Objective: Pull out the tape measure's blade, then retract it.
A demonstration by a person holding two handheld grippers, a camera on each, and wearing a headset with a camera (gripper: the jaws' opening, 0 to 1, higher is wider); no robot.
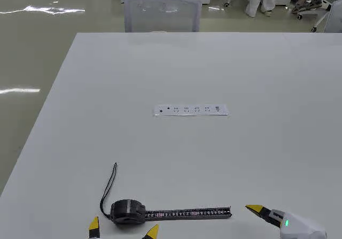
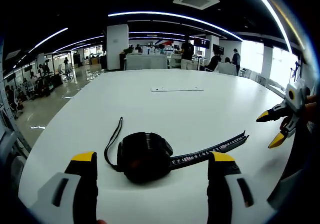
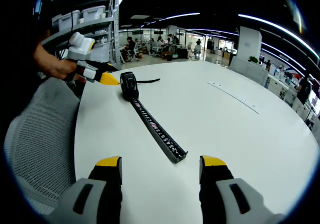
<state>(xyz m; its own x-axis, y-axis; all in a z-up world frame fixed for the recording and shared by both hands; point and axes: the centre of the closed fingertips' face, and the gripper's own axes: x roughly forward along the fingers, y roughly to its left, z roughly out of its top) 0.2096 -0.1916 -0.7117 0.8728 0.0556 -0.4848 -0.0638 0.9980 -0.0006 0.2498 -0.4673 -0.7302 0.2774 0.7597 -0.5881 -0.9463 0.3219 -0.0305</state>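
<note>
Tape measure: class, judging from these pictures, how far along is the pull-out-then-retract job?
Done: the blade lies pulled out of the case along the table. In hand: nothing is gripped. The left gripper is open with the case between its fingers, apart from both, and the right gripper is open just short of the blade's tip. Left: retracting the blade.

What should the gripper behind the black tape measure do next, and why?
Probably the left gripper should ease forward and close on the tape measure's case. Its jaws are open with the case just ahead between them, the blade already lies pulled out on the table, and the right gripper is open near the blade's tip, holding nothing.
</note>
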